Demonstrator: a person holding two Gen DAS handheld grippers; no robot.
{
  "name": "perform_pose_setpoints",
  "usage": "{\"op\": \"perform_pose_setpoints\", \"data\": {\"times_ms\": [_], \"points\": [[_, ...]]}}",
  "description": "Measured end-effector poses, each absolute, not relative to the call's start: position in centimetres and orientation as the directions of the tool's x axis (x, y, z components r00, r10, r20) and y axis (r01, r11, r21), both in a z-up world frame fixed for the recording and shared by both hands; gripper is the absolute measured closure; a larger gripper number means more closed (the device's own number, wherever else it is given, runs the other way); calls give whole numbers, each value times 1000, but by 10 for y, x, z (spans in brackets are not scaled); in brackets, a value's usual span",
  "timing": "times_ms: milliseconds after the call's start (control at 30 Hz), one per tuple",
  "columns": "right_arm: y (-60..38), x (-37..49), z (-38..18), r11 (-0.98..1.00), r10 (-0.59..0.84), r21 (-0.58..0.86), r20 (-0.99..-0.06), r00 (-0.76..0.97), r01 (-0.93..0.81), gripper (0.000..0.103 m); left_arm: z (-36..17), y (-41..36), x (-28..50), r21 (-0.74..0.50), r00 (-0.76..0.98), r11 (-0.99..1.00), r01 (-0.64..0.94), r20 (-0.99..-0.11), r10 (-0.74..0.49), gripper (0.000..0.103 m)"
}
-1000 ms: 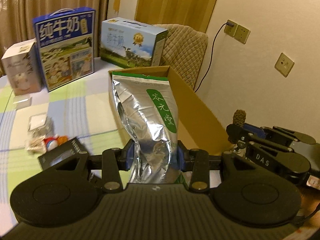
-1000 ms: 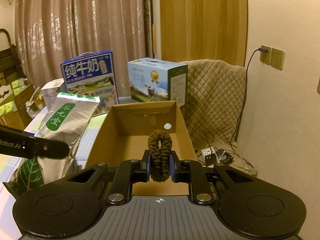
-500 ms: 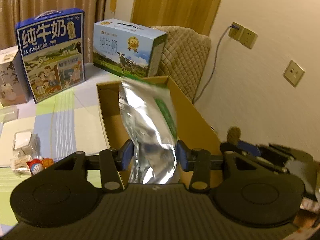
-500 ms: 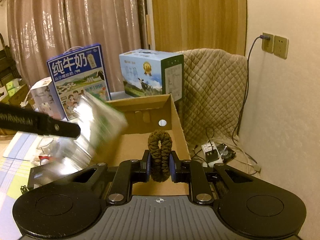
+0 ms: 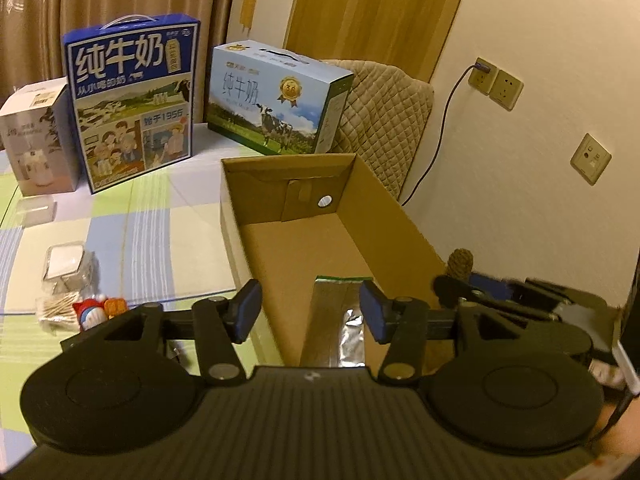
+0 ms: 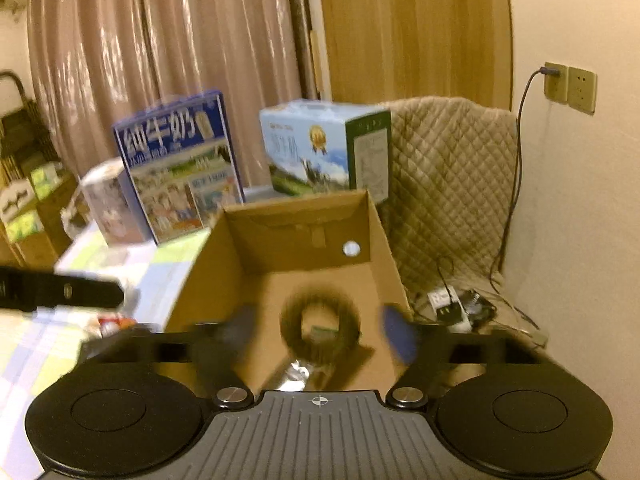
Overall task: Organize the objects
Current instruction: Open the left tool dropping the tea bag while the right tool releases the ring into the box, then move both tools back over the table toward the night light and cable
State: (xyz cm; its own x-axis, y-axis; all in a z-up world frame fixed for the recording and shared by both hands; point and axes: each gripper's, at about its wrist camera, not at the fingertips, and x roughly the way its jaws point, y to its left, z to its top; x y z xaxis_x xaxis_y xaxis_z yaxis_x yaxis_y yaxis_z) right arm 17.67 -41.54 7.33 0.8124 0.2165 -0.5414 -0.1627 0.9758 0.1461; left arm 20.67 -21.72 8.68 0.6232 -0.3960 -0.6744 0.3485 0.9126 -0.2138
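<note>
An open cardboard box (image 5: pixel 400 216) stands on the table by the wall. A silver foil bag with a green top edge (image 5: pixel 340 320) lies inside it near the front end. My left gripper (image 5: pixel 310 314) is open and empty above the bag. In the right wrist view my right gripper (image 6: pixel 320 330) is open over the box (image 6: pixel 384 232). A brown braided ring (image 6: pixel 320 324) is blurred between its spread fingers, free of them, above the bag (image 6: pixel 296 372). The ring's tip and the right gripper (image 5: pixel 460 292) show at the right of the left wrist view.
Two milk cartons (image 5: pixel 132 100) (image 5: pixel 276 100) and a white box (image 5: pixel 36 140) stand at the table's back. Small packets and toys (image 5: pixel 76 296) lie left of the box. A quilted chair (image 5: pixel 388 120) and a wall socket with cable (image 5: pixel 480 76) are beyond.
My left gripper carried the foil bag over the box, opened and let it drop inside. My right gripper, shut on the brown ring before, has opened over the box and the ring is loose.
</note>
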Motion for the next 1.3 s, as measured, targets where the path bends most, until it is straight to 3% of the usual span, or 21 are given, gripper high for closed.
{"op": "perform_pose_setpoints", "data": {"times_ms": [600,667,1133,1300], "points": [[-387,115,139,970,237,168,-473,848,-177,28,97,-127,145,-202,687,955,215,-664,-295,38],[-375,103,143,965,255,173,-467,847,-196,28,102,-115,135,-188,702,961,204,-656,-277,30],[-299,53,105,932,359,171,-547,756,-319,28,101,-32,77,-145,739,986,82,-655,-157,1],[-282,43,87,923,374,160,-581,722,-350,28,87,-1,63,-136,733,991,15,-672,-103,1]]}}
